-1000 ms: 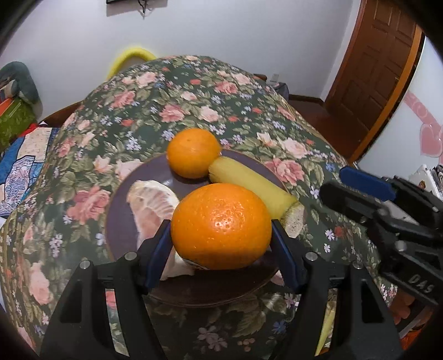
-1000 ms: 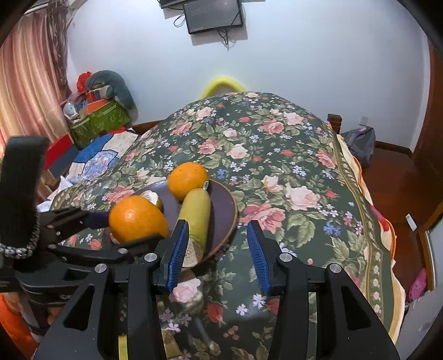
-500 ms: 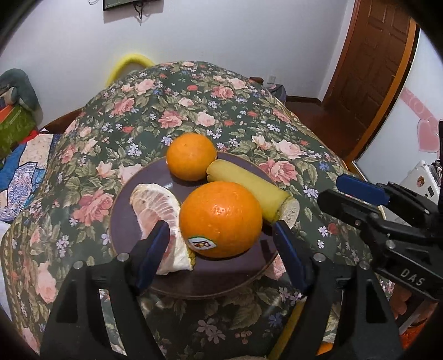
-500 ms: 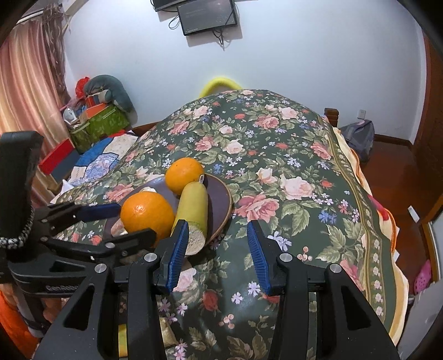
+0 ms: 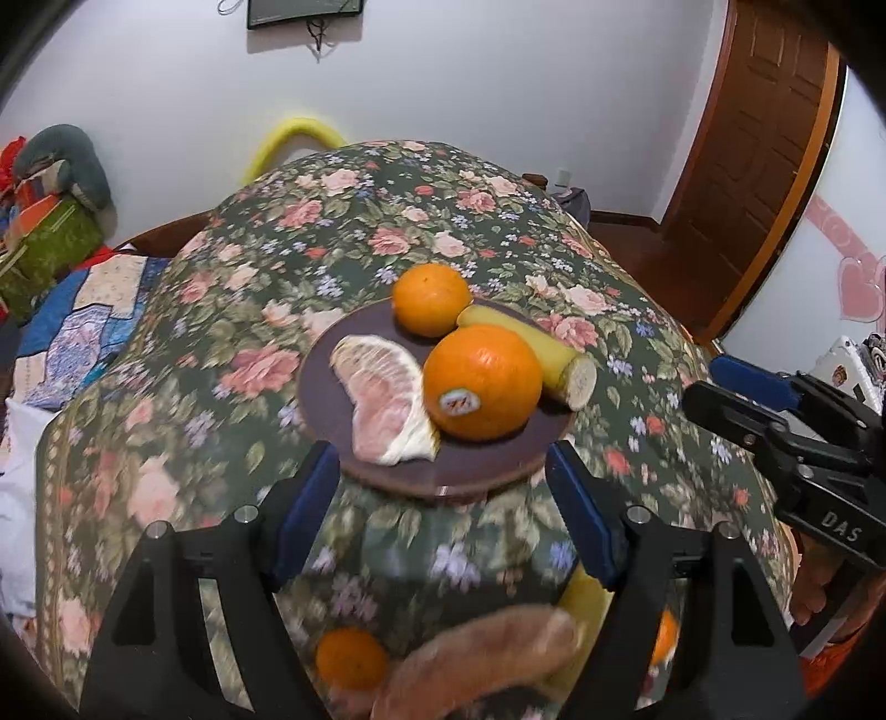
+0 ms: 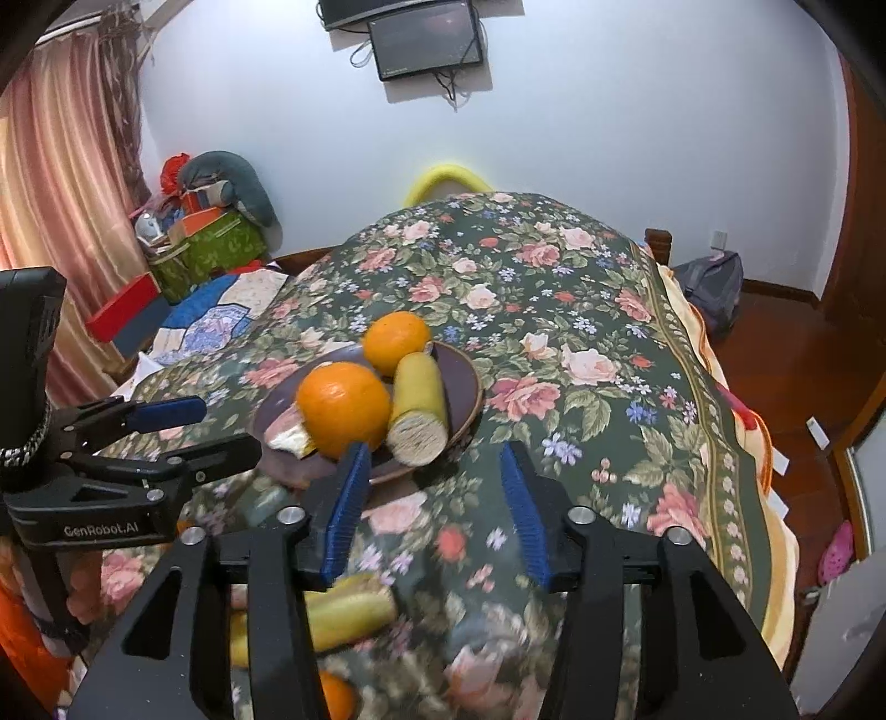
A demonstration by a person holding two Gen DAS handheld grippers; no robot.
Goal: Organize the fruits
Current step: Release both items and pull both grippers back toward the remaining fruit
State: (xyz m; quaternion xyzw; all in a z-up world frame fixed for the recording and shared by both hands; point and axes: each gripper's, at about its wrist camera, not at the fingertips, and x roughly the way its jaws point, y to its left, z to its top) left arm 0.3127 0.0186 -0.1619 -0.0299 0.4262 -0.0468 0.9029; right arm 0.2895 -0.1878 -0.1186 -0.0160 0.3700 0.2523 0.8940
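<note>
Floral bedspread, wall-mounted screen, pink curtain, wooden door

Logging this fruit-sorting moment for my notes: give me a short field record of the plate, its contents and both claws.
plate: dark round plate on floral cloth
on plate: stickered orange, smaller orange, cut banana, peeled pomelo piece
left claw: open, empty, short of the plate
right claw: open, empty
off plate: blurred fruit near the bottom edge
</note>
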